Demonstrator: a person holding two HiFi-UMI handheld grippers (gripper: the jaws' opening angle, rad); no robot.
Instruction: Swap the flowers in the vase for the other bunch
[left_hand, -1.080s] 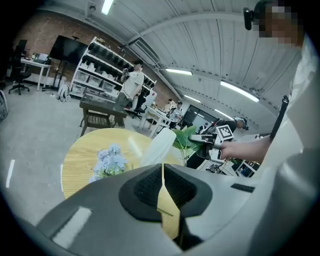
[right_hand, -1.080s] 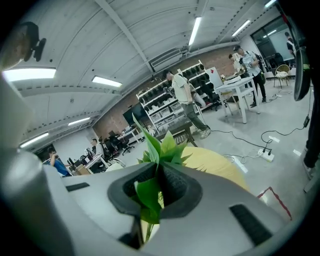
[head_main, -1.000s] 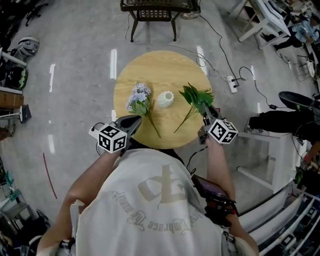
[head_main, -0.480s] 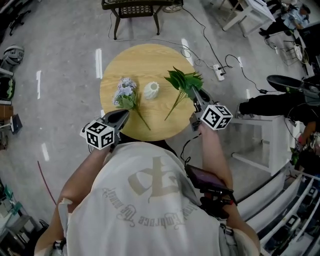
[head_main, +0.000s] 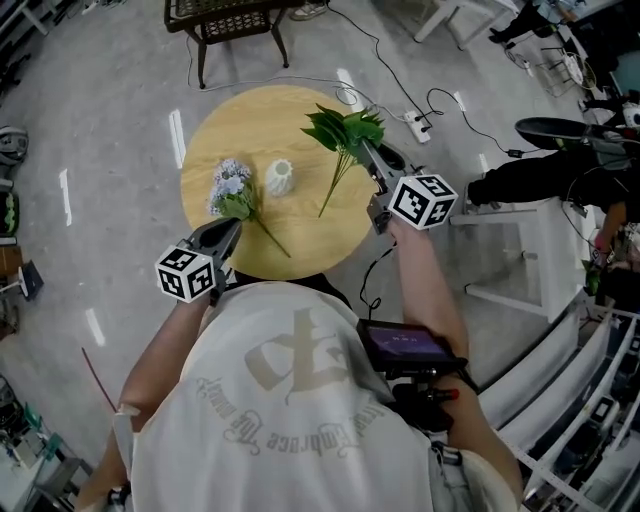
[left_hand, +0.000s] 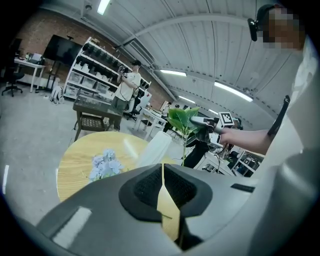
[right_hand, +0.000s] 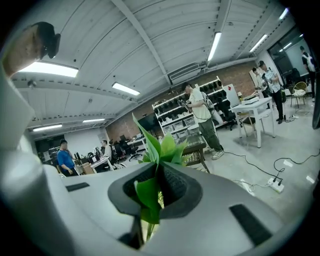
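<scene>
A round wooden table (head_main: 240, 125) stands on grey concrete, a dark chair (head_main: 222, 18) just beyond it, a power strip (head_main: 415, 124) nearby.

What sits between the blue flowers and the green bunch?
The white vase on the round table, left of the green bunch; seen in head view.
</scene>
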